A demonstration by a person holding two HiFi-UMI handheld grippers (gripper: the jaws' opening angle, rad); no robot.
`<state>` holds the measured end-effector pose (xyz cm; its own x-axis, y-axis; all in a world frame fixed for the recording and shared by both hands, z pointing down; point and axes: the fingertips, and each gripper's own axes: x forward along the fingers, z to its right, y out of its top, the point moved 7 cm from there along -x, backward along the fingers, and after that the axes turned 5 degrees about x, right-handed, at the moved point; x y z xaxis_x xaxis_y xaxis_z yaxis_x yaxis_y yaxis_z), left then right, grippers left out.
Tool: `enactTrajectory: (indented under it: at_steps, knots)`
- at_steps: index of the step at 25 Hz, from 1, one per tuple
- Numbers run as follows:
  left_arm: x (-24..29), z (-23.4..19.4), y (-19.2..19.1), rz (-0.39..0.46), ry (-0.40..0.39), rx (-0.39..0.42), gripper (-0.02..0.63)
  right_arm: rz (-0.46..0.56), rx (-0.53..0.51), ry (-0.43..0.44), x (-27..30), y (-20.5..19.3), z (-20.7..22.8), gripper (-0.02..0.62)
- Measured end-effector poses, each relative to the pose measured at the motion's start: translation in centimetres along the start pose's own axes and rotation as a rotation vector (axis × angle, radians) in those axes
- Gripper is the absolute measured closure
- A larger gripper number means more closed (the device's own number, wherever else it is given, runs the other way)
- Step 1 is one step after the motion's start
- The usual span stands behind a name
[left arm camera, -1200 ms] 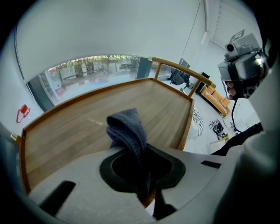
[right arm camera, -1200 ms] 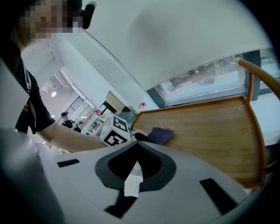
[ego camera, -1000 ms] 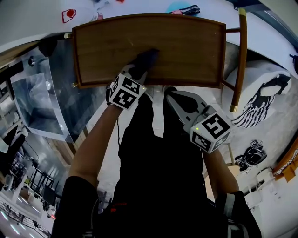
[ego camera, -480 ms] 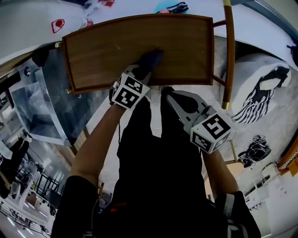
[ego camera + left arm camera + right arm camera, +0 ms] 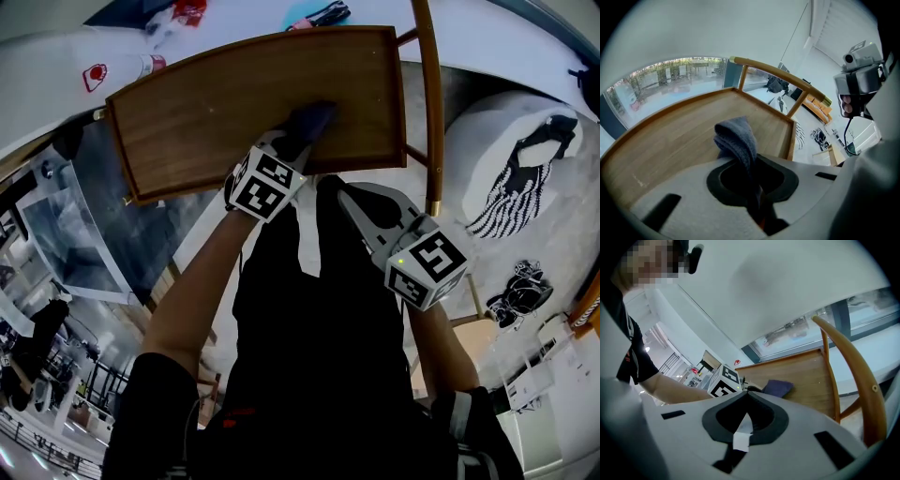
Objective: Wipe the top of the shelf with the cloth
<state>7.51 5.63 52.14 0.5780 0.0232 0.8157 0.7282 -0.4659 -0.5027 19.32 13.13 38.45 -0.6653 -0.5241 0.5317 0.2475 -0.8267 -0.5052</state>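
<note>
Cloth point(image 5: 311, 120): dark grey-blue, soft, folded into a thick bunched wad. My left claw point(image 5: 289, 142) is clamped on its near end. The free end lies on the wooden shelf top point(image 5: 206, 103), close to the front edge and right of the middle. Shelf top is a brown board with a raised rim point(image 5: 397, 94) around it, tray-like, and the cloth lies inside that rim. My right claw point(image 5: 332, 185) has its jaws closed on each other and is held just in front of the shelf, off the wood.
</note>
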Motion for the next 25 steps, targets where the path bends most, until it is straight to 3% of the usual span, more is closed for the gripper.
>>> enactTrajectory:
  at_steps: [18,25]
  knots:
    - [4.5,5.8,4.9,-0.015,-0.118,0.086,0.552,0.046,0.002,-0.032,-3.7,2.0,2.4,0.591]
    - [5.1,7.0,6.0,-0.003,-0.154,0.085,0.552,0.045,-0.015,-0.036,-4.3,2.6,2.3,0.591]
